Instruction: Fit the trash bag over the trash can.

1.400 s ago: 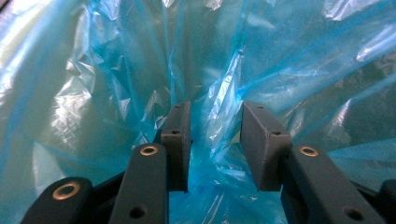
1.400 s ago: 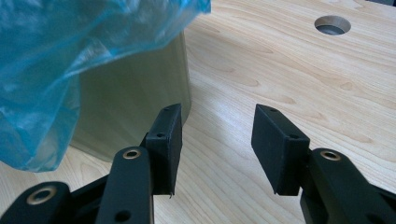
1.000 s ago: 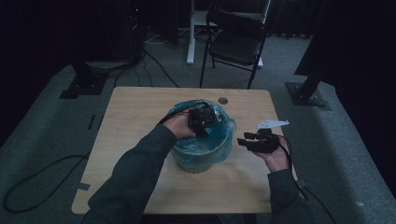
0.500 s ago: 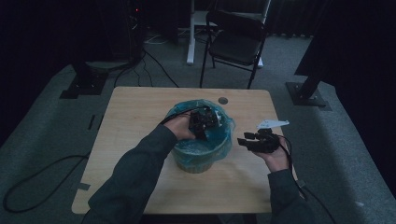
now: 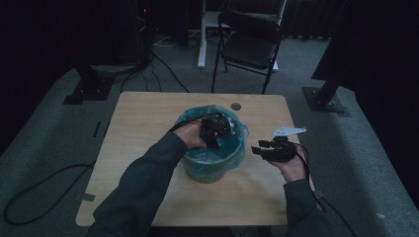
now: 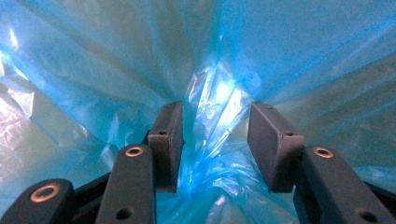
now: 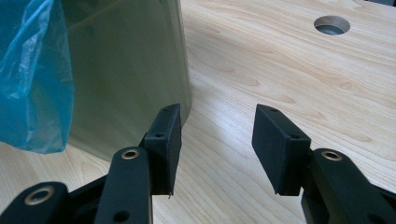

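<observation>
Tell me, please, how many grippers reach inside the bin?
1: the left gripper is down inside the bin, among its blue liner. The right gripper stays outside, beside it.

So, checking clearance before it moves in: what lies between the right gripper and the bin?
Only bare wooden table; the right gripper view shows right gripper beside bin.

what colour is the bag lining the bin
Translucent blue. The bag shows best in the left gripper view, crinkled and glossy around the gripper's open jaws.
</observation>
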